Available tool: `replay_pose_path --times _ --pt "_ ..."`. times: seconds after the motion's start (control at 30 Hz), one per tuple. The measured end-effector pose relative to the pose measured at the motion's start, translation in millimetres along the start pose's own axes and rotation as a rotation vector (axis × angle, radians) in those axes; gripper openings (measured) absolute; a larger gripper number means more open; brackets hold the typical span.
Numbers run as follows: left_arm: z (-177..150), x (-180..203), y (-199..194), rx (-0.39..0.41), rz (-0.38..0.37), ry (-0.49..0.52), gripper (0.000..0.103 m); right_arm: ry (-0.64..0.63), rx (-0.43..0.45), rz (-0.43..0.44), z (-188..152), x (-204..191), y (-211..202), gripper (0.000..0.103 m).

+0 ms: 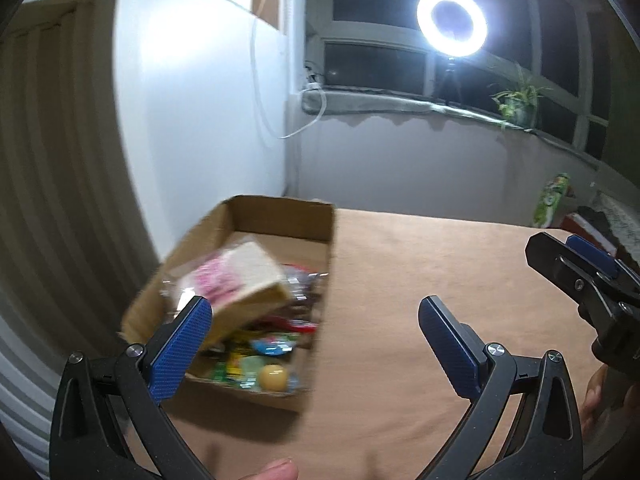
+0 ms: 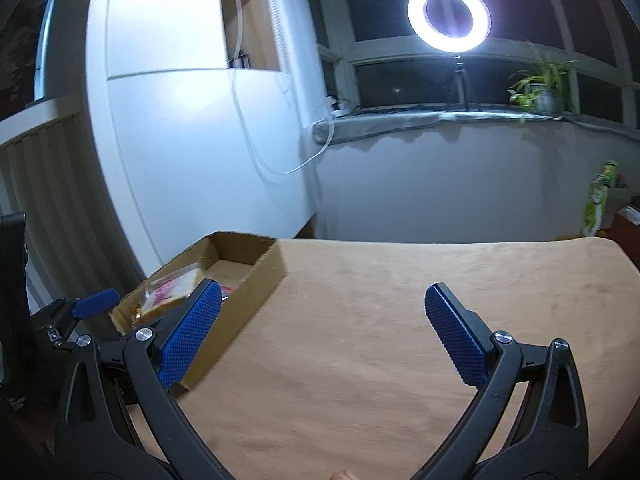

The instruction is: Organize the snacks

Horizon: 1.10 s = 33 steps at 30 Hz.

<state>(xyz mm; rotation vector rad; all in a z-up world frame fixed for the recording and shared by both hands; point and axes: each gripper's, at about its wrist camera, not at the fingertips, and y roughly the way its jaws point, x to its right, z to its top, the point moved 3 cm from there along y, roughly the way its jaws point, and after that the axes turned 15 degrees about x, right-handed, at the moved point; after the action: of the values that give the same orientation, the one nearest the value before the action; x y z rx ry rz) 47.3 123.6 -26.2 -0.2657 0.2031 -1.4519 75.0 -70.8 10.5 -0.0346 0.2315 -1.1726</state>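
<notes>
Left claw (image 1: 316, 340) jaws spread wide, empty, hovering just beside cardboard box (image 1: 280, 216). Right claw (image 2: 324, 336) likewise agape over bare table (image 2: 400, 300). Snacks (image 1: 256, 344) heaped inside box, bread packet (image 1: 236, 280) atop; sorting judged nearly complete.

Ring light (image 1: 452, 22) on the sill is blowing out to white and flaring, throwing glare across the white wall (image 1: 208, 92). Windows are showing black. Worktop (image 2: 380, 320) is getting even, soft light. Cardboard box (image 1: 256, 280) is smearing with motion blur. Fisheye is bending edges, corners vignetting dark.
</notes>
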Motion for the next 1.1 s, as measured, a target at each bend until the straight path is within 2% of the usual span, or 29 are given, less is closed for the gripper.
replay_pose_path --times 0.3,0.53,0.73,1.1 --pt "1.9 52.4 -2.2 0.014 -0.062 0.043 0.103 -0.013 0.035 -0.135 12.7 56.2 -35.3 0.103" --pt "3.8 83.1 -6.5 0.013 -0.119 0.055 0.103 -0.004 0.020 -0.220 12.1 98.0 -52.5 0.103" --pt "3.9 98.1 -6.7 -0.012 -0.122 0.073 0.103 -0.001 0.014 -0.236 12.6 109.5 -58.1 0.103" --pt "-0.1 97.5 -8.9 -0.010 -0.093 0.093 0.103 -0.017 -0.002 -0.217 9.5 98.7 -54.6 0.103"
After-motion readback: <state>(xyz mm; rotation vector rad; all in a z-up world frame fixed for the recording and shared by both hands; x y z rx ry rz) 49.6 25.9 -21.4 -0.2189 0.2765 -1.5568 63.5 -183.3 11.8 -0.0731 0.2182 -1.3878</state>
